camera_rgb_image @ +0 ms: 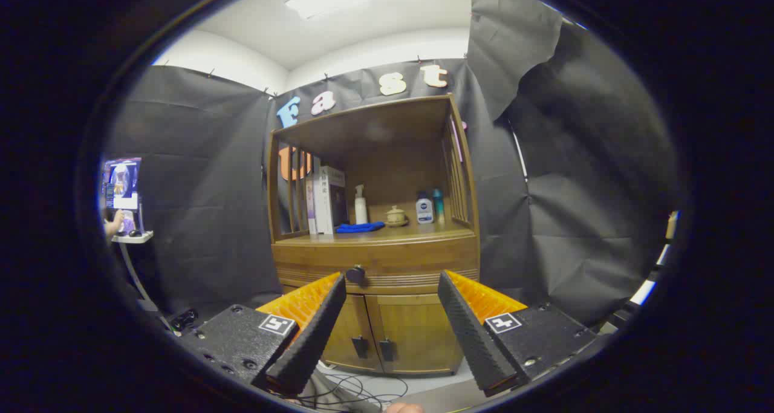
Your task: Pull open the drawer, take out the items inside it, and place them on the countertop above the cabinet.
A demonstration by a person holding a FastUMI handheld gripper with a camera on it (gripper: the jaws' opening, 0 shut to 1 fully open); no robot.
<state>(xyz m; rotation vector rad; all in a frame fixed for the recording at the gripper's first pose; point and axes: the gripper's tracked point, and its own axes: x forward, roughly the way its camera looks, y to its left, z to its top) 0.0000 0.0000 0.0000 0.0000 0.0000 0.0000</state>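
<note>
A wooden cabinet (375, 262) stands against the booth wall, well beyond my fingers. Its drawer (387, 262) is closed, with a dark round knob (355, 274) just past my left fingertip. The countertop (417, 233) above the drawer holds books (326, 199), a blue cloth (359, 227), a white pump bottle (361, 205), a small lidded jar (396, 216) and two small bottles (429, 207). My gripper (392, 282) is open, its black and orange fingers (314, 328) wide apart with nothing between them. The drawer's inside is hidden.
Two lower cabinet doors (387, 331) with dark handles sit below the drawer. Cables (357, 392) lie on the floor in front. At the left, a stand (130, 237) carries a lit screen (123, 183), with a person's hand (113, 224) beside it.
</note>
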